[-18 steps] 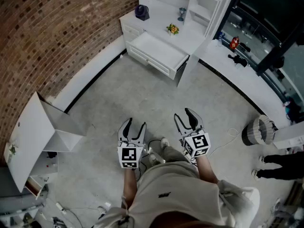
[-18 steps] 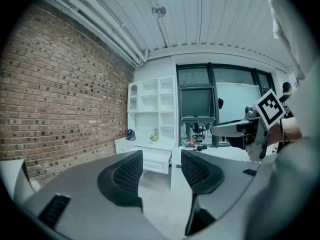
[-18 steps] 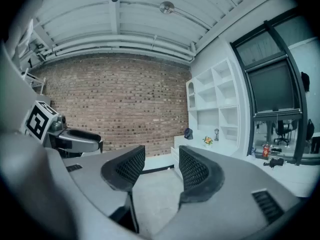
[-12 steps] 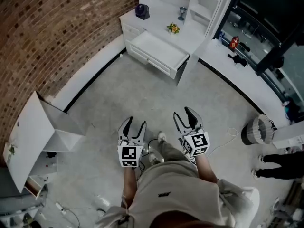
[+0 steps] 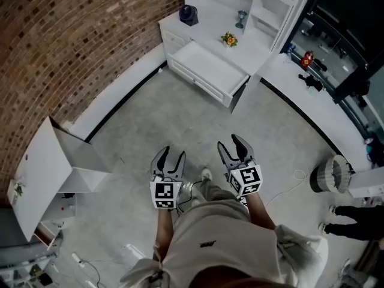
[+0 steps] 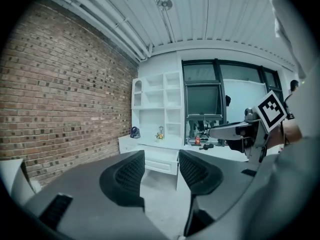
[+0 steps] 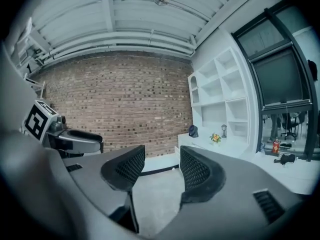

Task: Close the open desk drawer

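A white desk [image 5: 240,56] with shelves stands against the far wall, and its wide drawer [image 5: 210,71] is pulled out toward me. In the left gripper view the drawer [image 6: 161,163] shows small and far off between the jaws. My left gripper [image 5: 168,159] and right gripper [image 5: 233,149] are held side by side above the grey floor, well short of the desk. Both are open with nothing between their fingers. The right gripper view looks at the brick wall, with the desk [image 7: 210,144] to the right of its jaws.
A brick wall [image 5: 66,47] runs along the left. A white open cabinet [image 5: 57,173] stands at the left. On the desk are a dark fan [image 5: 188,14], a small flower pot [image 5: 228,39] and a cup [image 5: 241,18]. A round bin [image 5: 329,174] and a white counter [image 5: 312,95] are at the right.
I have stepped forward a little: the desk and drawer have shifted in the head view. Both grippers stay open and side by side.
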The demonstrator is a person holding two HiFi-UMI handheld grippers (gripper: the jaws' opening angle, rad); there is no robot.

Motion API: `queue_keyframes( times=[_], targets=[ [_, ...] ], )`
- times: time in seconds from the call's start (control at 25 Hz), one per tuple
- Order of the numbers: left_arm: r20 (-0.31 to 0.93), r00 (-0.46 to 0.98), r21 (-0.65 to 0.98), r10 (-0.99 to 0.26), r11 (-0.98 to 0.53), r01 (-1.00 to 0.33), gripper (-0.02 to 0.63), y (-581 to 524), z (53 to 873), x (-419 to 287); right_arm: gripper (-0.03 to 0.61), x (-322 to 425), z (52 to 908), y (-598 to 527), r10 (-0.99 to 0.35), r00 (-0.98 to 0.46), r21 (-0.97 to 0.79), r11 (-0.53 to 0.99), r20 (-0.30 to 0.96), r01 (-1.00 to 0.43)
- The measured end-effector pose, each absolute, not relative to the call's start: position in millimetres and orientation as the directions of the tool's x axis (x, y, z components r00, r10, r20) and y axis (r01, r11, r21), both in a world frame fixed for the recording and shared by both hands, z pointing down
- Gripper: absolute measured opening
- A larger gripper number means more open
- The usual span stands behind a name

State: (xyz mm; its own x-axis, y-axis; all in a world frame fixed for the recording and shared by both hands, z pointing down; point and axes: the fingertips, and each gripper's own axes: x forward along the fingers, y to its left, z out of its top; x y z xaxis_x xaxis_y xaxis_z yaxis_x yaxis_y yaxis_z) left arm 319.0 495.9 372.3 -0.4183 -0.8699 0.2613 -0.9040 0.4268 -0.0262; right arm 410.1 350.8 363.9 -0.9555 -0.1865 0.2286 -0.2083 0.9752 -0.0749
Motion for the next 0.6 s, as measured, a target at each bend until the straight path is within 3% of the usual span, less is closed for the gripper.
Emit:
queue_keyframes(
  times=[0.6],
  targets=[
    [0.263,-0.514,-0.062,-0.816,0.518,-0.853,0.207,380.0,351.5,238.3,0.201,322.6,358.0,225.0,-0.107,-0.971,-0.147,0.979,0.214,-0.14]
  ],
)
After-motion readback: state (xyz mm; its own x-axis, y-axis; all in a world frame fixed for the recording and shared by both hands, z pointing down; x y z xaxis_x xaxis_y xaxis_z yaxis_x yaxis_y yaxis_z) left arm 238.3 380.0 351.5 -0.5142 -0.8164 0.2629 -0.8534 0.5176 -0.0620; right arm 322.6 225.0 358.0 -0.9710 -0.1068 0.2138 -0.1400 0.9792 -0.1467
